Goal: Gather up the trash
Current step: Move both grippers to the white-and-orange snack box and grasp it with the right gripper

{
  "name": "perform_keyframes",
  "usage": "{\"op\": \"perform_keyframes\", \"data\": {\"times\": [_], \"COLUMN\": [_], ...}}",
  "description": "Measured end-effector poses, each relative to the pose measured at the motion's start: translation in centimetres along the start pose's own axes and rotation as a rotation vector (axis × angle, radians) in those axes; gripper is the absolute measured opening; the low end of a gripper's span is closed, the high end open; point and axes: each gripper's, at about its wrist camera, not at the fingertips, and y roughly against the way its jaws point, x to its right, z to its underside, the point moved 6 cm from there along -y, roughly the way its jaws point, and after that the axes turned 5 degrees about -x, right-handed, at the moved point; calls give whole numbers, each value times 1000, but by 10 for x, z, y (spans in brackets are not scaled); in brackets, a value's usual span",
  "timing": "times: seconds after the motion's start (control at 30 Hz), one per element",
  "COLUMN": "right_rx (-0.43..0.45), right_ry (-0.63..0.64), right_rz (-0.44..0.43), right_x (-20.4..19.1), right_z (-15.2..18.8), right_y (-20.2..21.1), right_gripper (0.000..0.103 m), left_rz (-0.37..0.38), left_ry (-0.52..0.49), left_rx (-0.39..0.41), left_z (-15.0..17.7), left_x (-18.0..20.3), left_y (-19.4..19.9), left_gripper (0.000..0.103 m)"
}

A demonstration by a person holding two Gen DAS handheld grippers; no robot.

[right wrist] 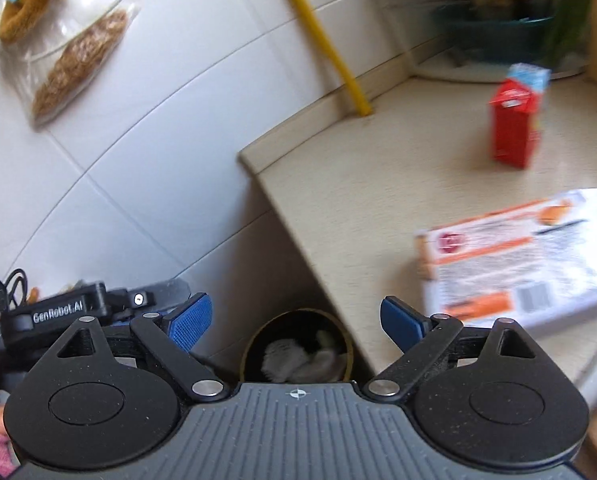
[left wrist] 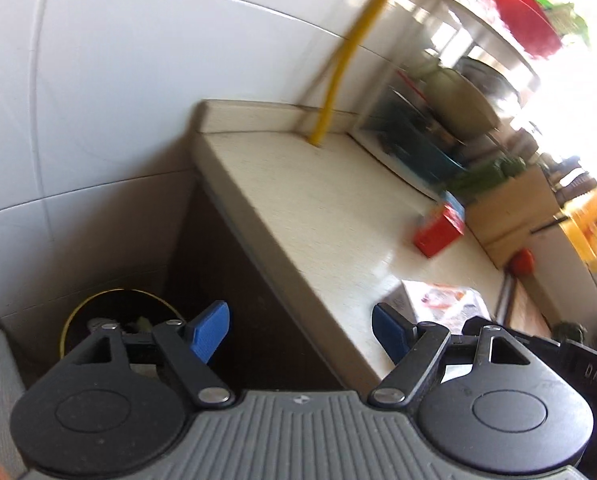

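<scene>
A round dark trash bin [right wrist: 298, 350] stands on the floor beside the counter's end, with crumpled white paper inside; it also shows in the left wrist view [left wrist: 118, 312]. A red carton [right wrist: 516, 120] stands on the beige counter [right wrist: 358, 184]; it also shows in the left wrist view [left wrist: 440, 232]. A flat white and orange packet [right wrist: 518, 260] lies near the counter's front; it also shows in the left wrist view [left wrist: 442, 304]. My right gripper [right wrist: 296, 322] is open and empty above the bin. My left gripper [left wrist: 300, 332] is open and empty, over the counter's edge.
A yellow pipe [right wrist: 322, 40] rises from the counter's back corner against the white tiled wall. Bags of food [right wrist: 74, 64] hang on the wall. A dish rack with bowls [left wrist: 458, 92] and a cardboard box [left wrist: 510, 208] stand further along the counter.
</scene>
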Motion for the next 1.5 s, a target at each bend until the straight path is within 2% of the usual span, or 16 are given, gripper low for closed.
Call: {"op": "perform_keyframes", "data": {"times": [0.27, 0.4, 0.53, 0.77, 1.07, 1.13, 1.2, 1.37, 1.5], "right_rx": [118, 150, 151, 120, 20, -3, -10, -14, -104], "right_ry": [-94, -157, -223, -235, -310, -301, -315, -287, -199], "right_rz": [145, 150, 118, 37, -163, -252, -297, -274, -248], "right_x": [72, 111, 146, 178, 205, 202, 201, 210, 206], "right_z": [0, -2, -6, -26, -38, -40, -41, -52, -60], "right_y": [58, 77, 77, 61, 26, 24, 23, 21, 8], "right_gripper": [98, 99, 100, 101, 102, 102, 102, 102, 102], "left_rz": [40, 53, 72, 65, 29, 24, 18, 8, 9], "left_ry": [-101, -136, -175, -210, -189, -184, -182, -184, -194], "left_rx": [6, 2, -15, -62, -88, -92, -93, -105, -130], "left_z": [0, -3, -4, -4, -9, -10, -13, -15, -11], "left_x": [46, 70, 95, 127, 137, 138, 138, 138, 140], "left_y": [0, -9, -24, -56, -81, -87, -92, -108, -118], "left_gripper": [81, 81, 82, 82, 82, 82, 82, 82, 82]}}
